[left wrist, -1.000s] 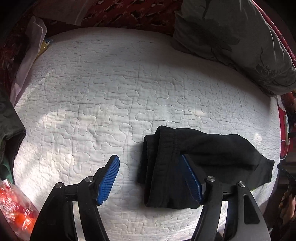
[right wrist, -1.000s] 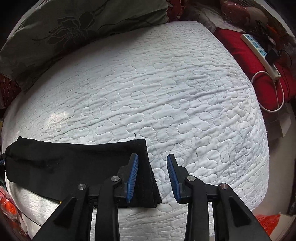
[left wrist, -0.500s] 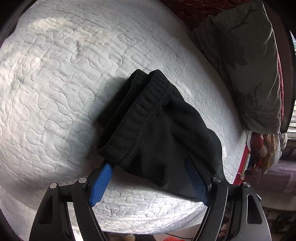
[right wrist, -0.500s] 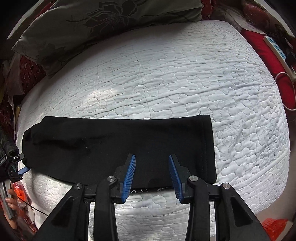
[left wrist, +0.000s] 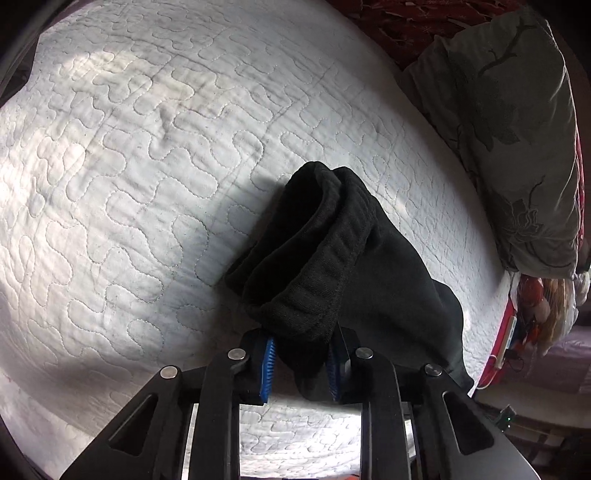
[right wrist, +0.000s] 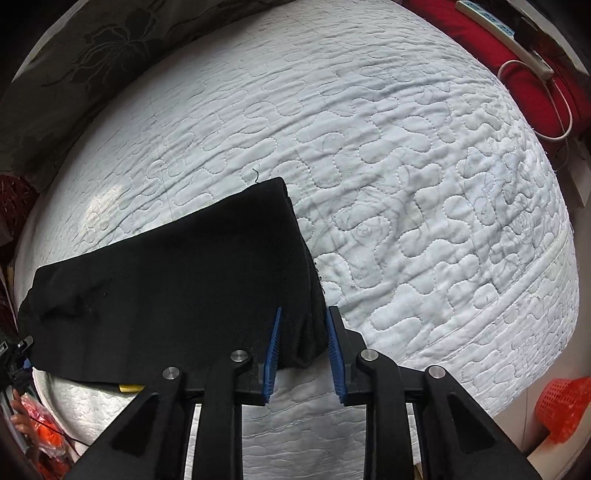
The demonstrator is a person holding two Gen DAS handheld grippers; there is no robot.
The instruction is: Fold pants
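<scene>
Black pants, folded lengthwise, lie on a white quilted bed. In the left wrist view the ribbed waistband end is bunched up, and my left gripper is closing its jaws on it, the blue pads pressing the cloth from both sides. In the right wrist view the pants stretch away to the left. My right gripper points down at the hem end, and its jaws are closing with the near corner of the cloth pinched between the pads.
A grey-green flowered pillow lies along the bed's far edge, also seen as the pillow at upper left. Red bedding with a white power strip and cable sits at upper right. An orange basket stands below the bed's edge.
Both grippers came down onto the pants and closed: the left, wide open before, now pinches the waistband end; the right moved onto the hem corner and pinches it.
</scene>
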